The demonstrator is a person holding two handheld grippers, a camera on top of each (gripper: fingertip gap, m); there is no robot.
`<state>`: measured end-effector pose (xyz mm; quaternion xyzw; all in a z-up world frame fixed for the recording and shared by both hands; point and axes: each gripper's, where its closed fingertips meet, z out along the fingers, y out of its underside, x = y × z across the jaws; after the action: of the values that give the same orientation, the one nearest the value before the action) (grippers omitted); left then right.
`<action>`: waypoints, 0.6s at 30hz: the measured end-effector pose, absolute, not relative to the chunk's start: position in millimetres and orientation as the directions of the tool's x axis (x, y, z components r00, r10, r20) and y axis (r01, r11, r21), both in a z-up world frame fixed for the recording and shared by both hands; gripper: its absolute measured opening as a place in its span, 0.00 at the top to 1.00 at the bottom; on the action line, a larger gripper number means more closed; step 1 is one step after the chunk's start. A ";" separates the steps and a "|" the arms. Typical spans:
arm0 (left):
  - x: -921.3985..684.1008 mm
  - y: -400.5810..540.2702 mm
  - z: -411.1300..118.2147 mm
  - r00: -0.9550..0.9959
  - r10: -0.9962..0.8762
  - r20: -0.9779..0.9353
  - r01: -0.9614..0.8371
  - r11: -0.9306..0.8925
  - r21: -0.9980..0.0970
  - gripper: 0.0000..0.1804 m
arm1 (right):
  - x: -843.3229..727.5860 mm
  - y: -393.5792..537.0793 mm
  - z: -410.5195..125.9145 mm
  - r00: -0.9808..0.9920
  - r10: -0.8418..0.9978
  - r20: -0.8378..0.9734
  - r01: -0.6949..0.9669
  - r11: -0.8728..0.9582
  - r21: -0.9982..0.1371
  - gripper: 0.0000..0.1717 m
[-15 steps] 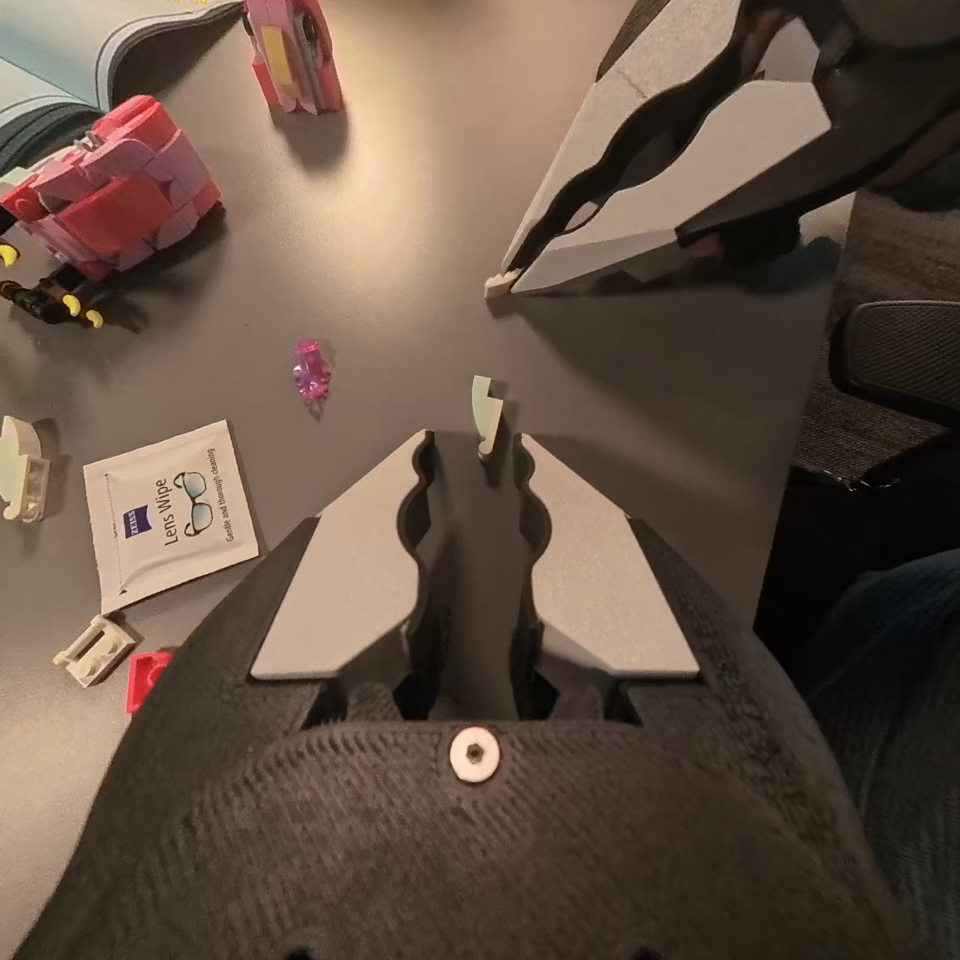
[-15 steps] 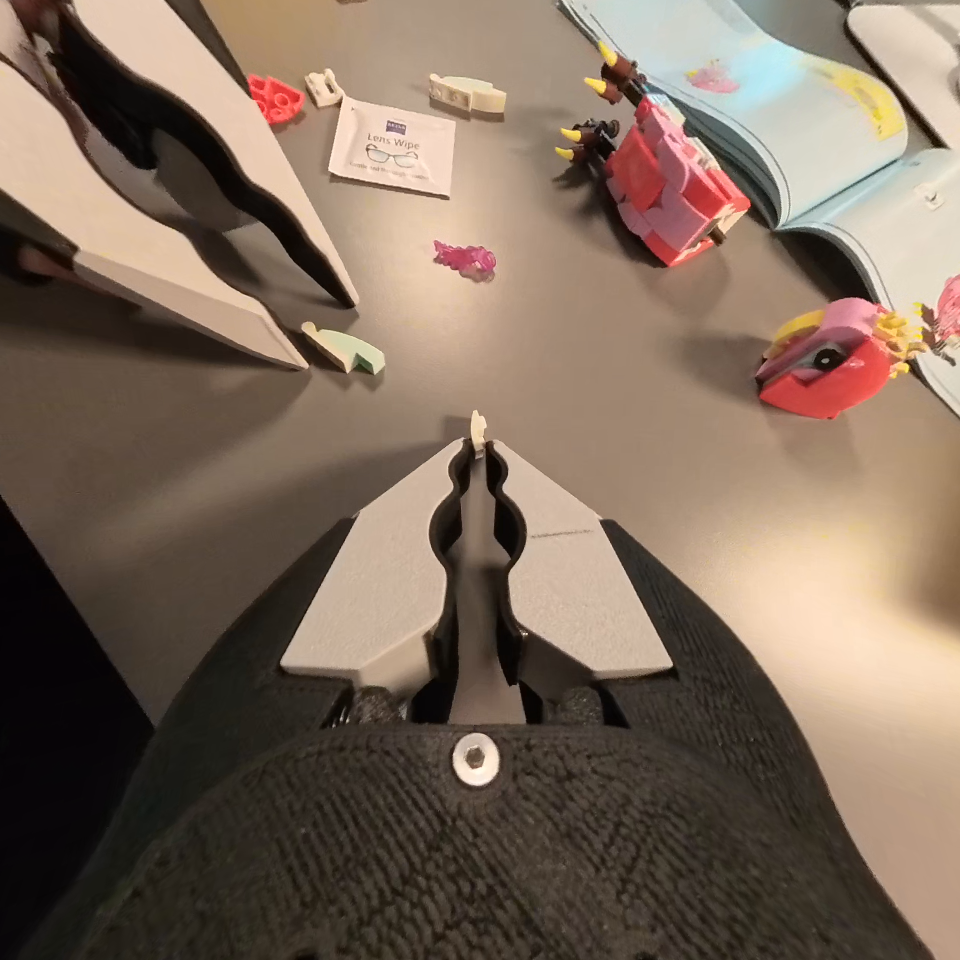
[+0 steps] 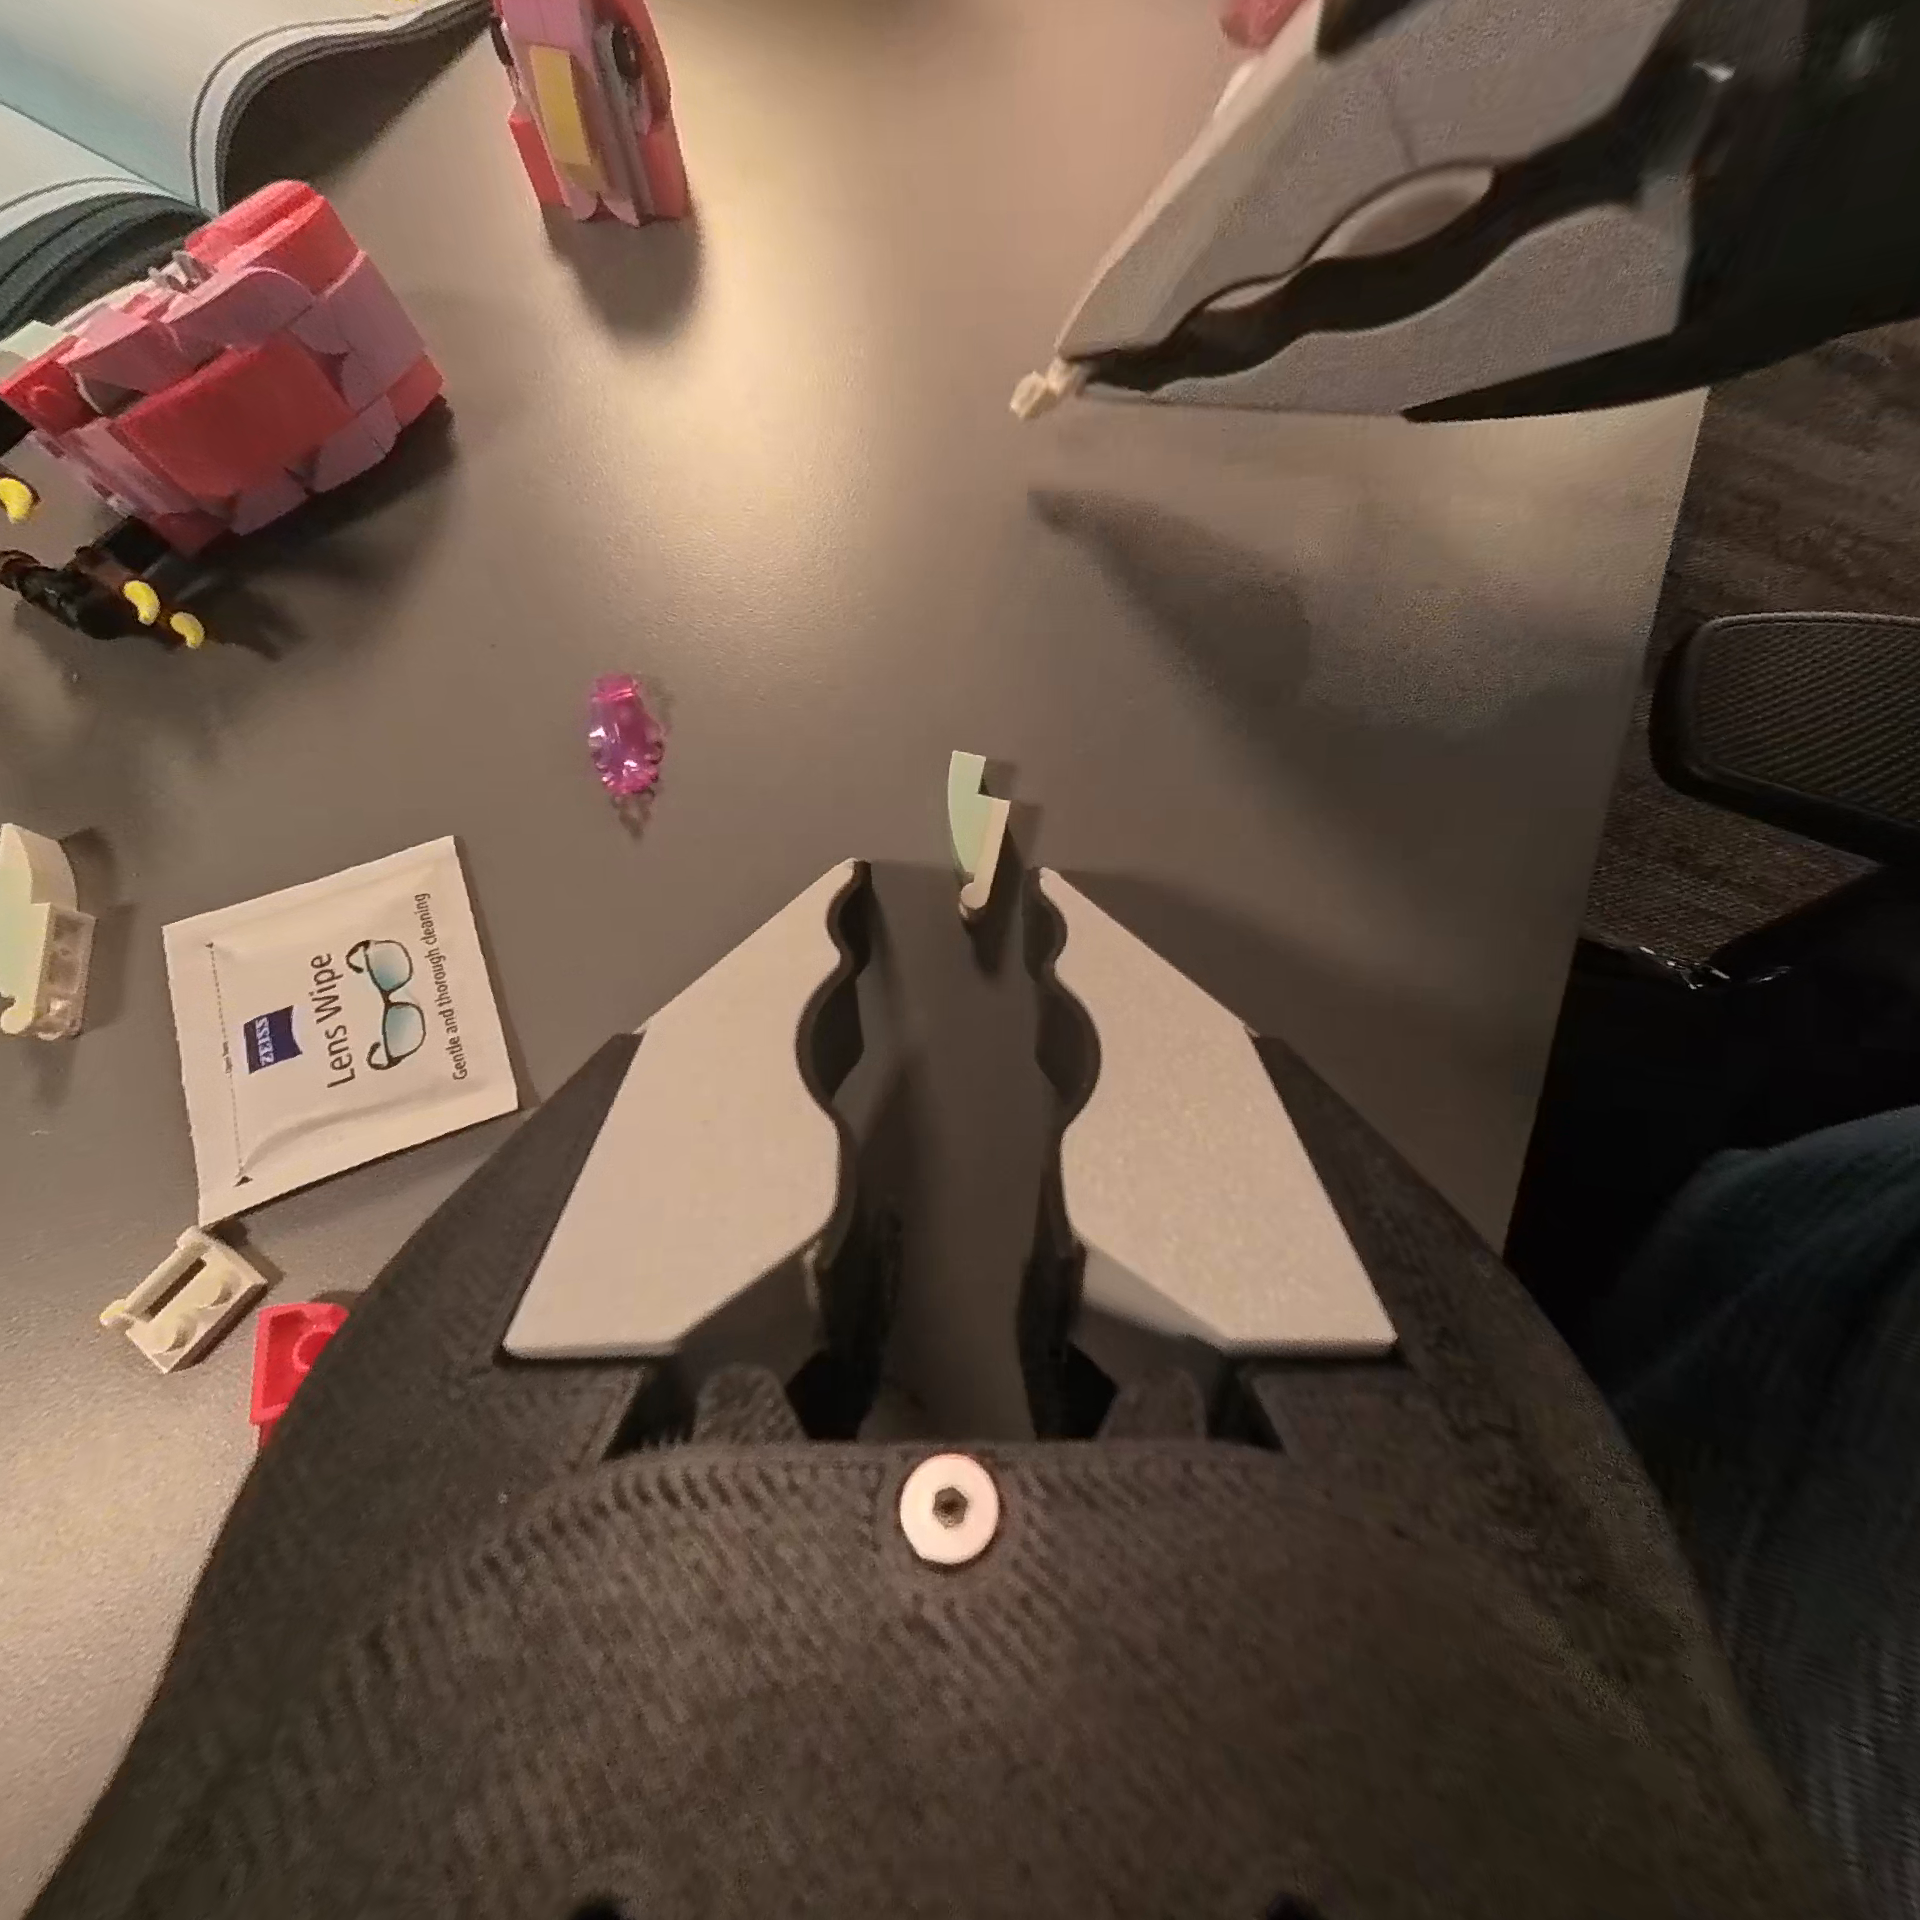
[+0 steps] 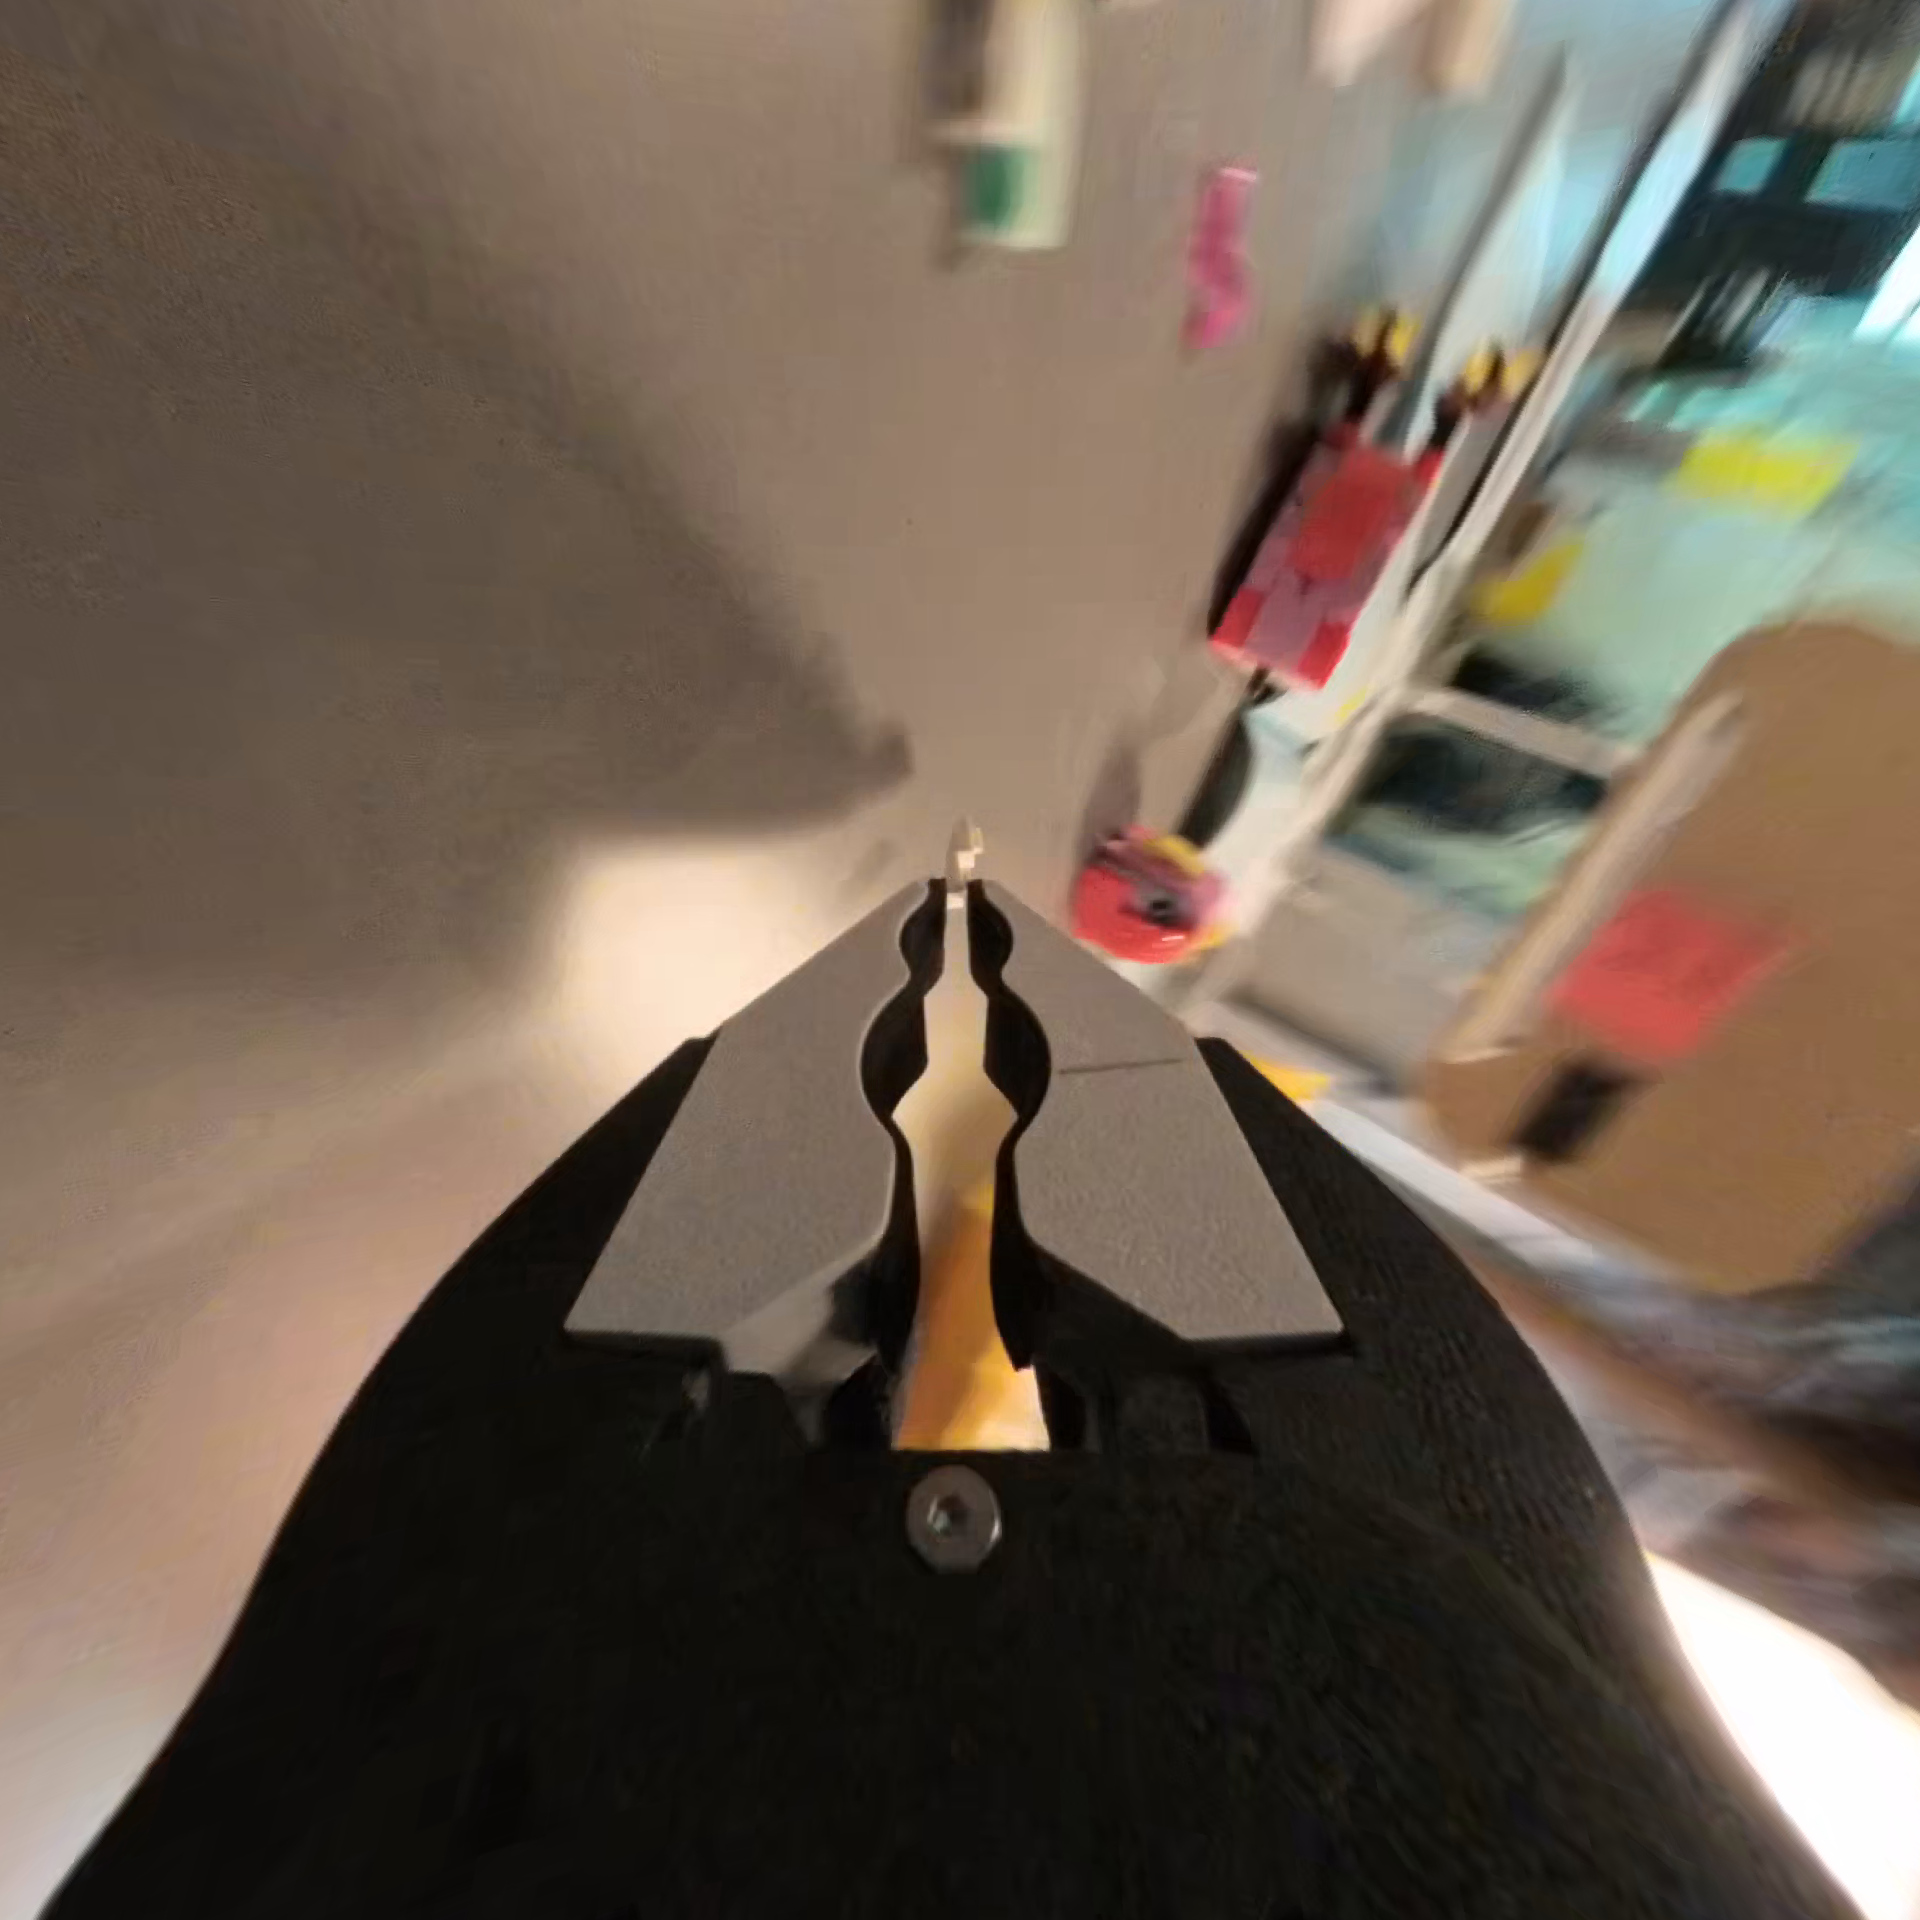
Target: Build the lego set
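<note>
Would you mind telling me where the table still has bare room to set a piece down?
The widest bare patch of table lies between the clear pink piece and the right gripper. The left edge is crowded: red-pink brick model, white wipe sachet, cream plate. The left gripper stands open around a mint-and-cream piece.

Grey tabletop (image 3: 935,520), black mesh chair (image 3: 1808,707)

Right gripper (image 4: 958,891) tips pinched on small cream brick piece (image 4: 962,850); piece pokes out past tips. Grey table (image 4: 520,416) beyond piece, blurred by motion. Red rounded brick build (image 4: 1143,906) just right of piece. Red-pink blocky build (image 4: 1325,561) farther beyond piece, up right. Brown cardboard box (image 4: 1704,935) far right of piece. Dark shadow left of piece.
</note>
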<state>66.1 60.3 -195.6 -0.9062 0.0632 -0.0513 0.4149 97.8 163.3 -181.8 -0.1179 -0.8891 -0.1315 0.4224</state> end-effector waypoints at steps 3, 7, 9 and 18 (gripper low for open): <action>65.9 60.3 -195.6 0.987 -0.156 0.038 -0.074 -0.648 -0.758 0.84 | 98.9 161.9 -185.8 -0.663 -0.399 0.633 0.015 0.839 0.544 0.99; 65.3 60.4 -195.7 0.988 -0.153 0.038 -0.071 -0.648 -0.758 0.85 | 99.7 145.9 -187.6 -0.569 -0.702 0.428 -0.277 0.653 0.705 0.99; 65.2 60.4 -195.7 0.988 -0.152 0.041 -0.068 -0.648 -0.758 0.85 | 99.5 137.8 -189.0 -0.524 -0.759 0.386 -0.346 0.604 0.718 0.98; 62.6 60.6 -195.6 0.990 -0.136 0.031 -0.065 -0.648 -0.759 0.84 | 101.8 119.8 -174.7 -0.652 -0.437 0.619 -0.244 0.894 0.375 0.82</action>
<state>62.6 60.6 -195.6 -0.9067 0.0555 -0.0424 0.4159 101.8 119.8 -174.7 0.1894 -0.8995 -0.1299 0.3716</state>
